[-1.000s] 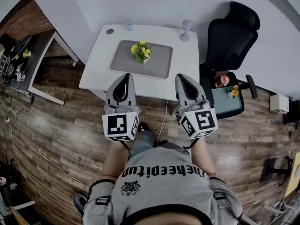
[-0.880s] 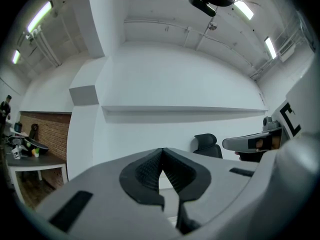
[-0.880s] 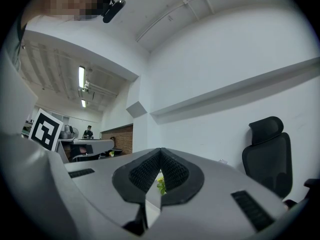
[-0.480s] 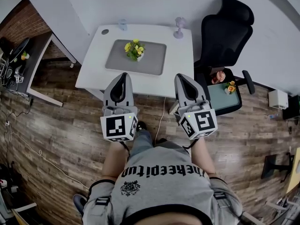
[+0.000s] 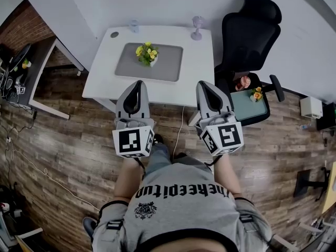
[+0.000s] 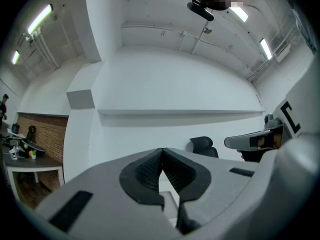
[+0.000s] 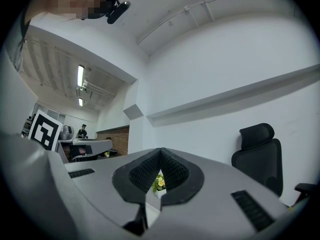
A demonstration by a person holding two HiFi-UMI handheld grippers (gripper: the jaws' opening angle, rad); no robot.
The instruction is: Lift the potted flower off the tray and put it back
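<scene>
Upright, the small white pot of yellow flowers [image 5: 146, 53] stands on the flat grey rectangular tray [image 5: 165, 71], toward its far left corner, on the white table [image 5: 202, 62]. The left gripper [image 5: 138, 84] and right gripper [image 5: 204, 84] are both clenched and empty, level with the table's near edge.

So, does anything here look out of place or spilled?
Nothing is spilled; the potted flower stands upright on the tray. Only oddity: a second tray with flowers seems to lie on the black chair.
</scene>
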